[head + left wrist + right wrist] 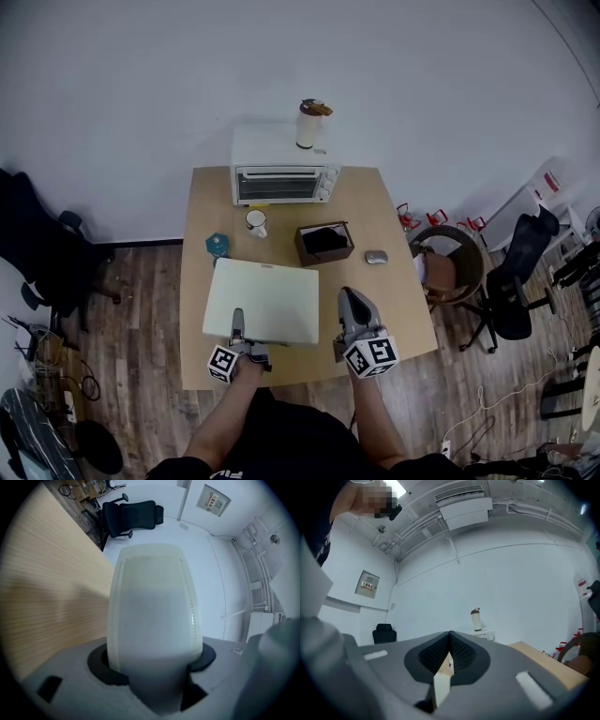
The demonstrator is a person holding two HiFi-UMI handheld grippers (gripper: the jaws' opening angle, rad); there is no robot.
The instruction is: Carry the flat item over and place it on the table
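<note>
While half-apart, left fingers [99,670] on item [154,606]

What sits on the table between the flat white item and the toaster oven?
In the head view, a white mug, a small teal object and a brown box stand between the flat white item and the toaster oven.

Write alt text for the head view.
From above: the left gripper grips the near edge of a flat white item over a wooden table, the right gripper beside it. A white toaster oven stands at the far edge.
</note>
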